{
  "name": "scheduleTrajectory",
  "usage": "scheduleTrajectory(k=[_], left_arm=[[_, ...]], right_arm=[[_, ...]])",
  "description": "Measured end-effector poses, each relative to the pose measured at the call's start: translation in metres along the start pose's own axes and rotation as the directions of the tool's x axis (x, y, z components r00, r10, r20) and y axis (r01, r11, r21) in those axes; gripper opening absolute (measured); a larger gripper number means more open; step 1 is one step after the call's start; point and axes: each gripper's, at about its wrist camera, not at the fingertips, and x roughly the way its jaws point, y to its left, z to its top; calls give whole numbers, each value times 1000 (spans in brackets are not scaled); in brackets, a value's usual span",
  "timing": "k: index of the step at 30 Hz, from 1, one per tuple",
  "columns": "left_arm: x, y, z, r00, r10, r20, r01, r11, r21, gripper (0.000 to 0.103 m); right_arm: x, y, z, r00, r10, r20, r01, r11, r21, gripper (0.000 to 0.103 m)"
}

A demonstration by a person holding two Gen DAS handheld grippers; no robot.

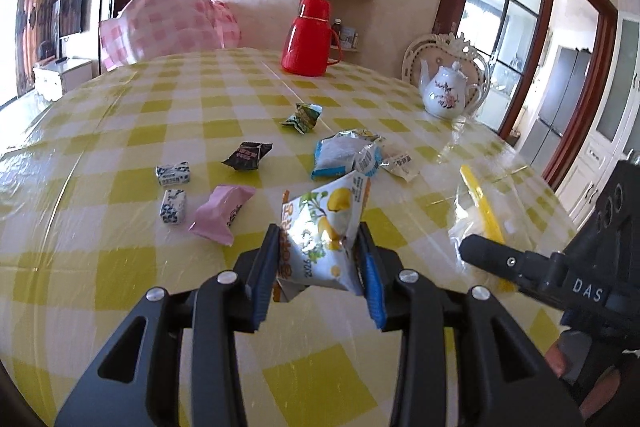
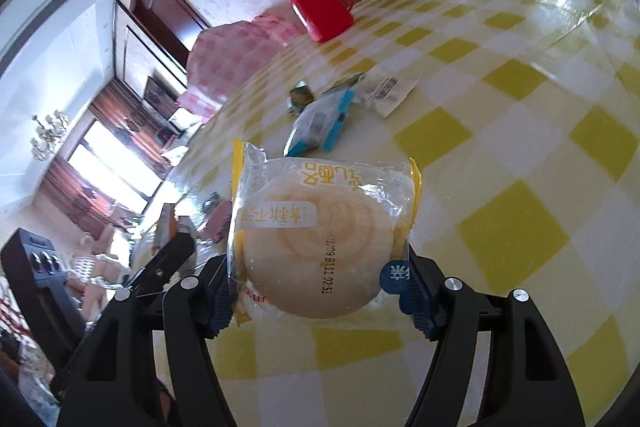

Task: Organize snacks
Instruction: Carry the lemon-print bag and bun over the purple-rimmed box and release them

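Gripping lemon packet (image 1: 320, 231) in left claw (image 1: 318, 267), lower print hidden, right claw (image 2: 320, 287) clamping pastry (image 2: 320, 239)

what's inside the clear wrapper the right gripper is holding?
A round pale pastry with a swirl on top shows through the clear wrapper. Its lower edge sits between the right gripper's fingers; the underside is hidden.

Wrapped snacks (image 1: 248, 155) lie scattered mid-table (image 1: 120, 267) — flask (image 1: 310, 37) behind them, teapot (image 1: 446, 95) far right.
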Motion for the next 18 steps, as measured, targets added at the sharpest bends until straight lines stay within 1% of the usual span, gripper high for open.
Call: scheduleTrajectory(k=[5, 9, 12, 18], left_arm=[[-24, 10, -7, 1000, 16, 23, -16, 999, -37, 39], [-44, 16, -19, 999, 35, 11, -35, 999, -42, 39], [-62, 24, -27, 998, 63, 6, -63, 997, -54, 39], [-98, 40, -36, 989, 149, 0, -149, 987, -53, 40]], right_arm=[[-17, 9, -14, 998, 65, 12, -65, 998, 10, 68], [-26, 22, -28, 995, 102, -6, -102, 995, -8, 68], [-32, 33, -39, 992, 123, -16, -124, 992, -29, 68], [-40, 65, -62, 987, 156, -47, -160, 982, -98, 68]])
